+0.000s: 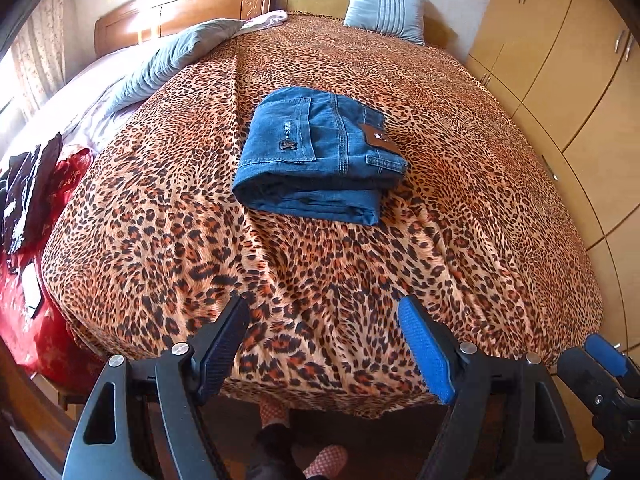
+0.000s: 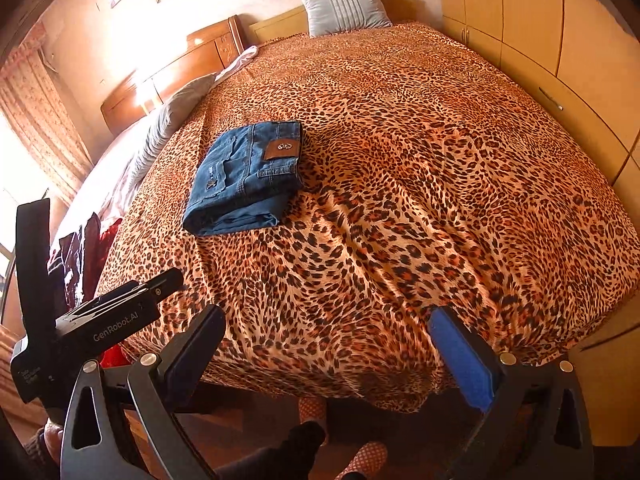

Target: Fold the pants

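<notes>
The blue denim pants (image 1: 320,152) lie folded into a compact rectangle on the leopard-print bedspread (image 1: 320,264), back pocket and brown leather patch facing up. They also show in the right wrist view (image 2: 246,178), left of centre. My left gripper (image 1: 324,320) is open and empty, held over the near edge of the bed, well short of the pants. My right gripper (image 2: 328,328) is open and empty too, over the same near edge. The right gripper's blue-tipped finger shows at the lower right of the left wrist view (image 1: 604,354).
A light blue pillow (image 1: 384,10) leans on the headboard. A grey duvet (image 1: 176,60) and dark and red clothes (image 1: 32,192) lie to the left. Wooden wardrobe doors (image 1: 580,80) line the right side. The person's slippered feet (image 2: 360,460) stand below the bed edge.
</notes>
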